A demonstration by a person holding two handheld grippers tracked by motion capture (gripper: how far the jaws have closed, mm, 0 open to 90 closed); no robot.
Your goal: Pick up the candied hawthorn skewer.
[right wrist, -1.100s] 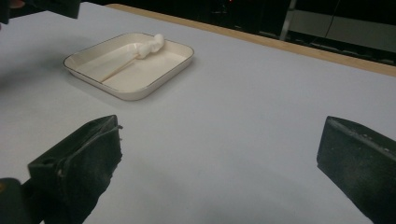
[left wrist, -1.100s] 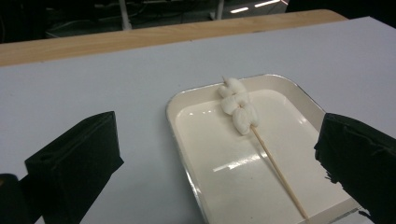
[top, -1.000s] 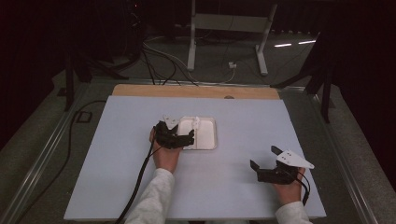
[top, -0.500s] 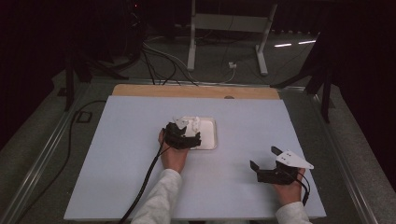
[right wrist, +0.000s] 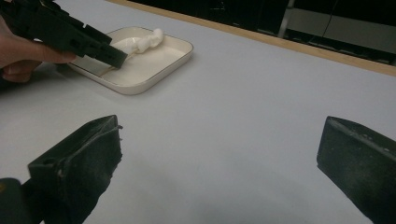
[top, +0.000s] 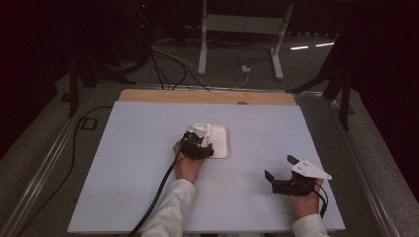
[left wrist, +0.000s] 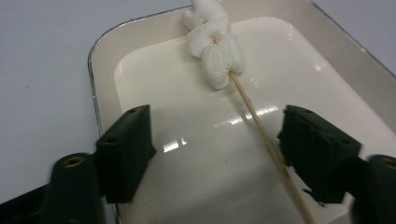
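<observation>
In the shallow cream rectangular tray (left wrist: 105,60), mid-table: one thin wooden skewer (left wrist: 261,133) carrying three white marshmallows (left wrist: 215,44), its loaded end propped on the tray's far rim, its bare shaft slanting across the tray floor.

Left gripper (left wrist: 217,149): a second ago it stood beside the tray's near corner; now it sits lower and over the tray. Jaws have just been closing, half-spread, the bare shaft between them and lying against the right-hand jaw; the other jaw is still apart from it, so no pinch yet. Judgement: pick-up of the skewer under way, grip not secured.

Right gripper (top: 281,173): on the pale blue table cover (top: 138,148), well apart from the tray, place unchanged, jaws wide, nothing between them.
</observation>
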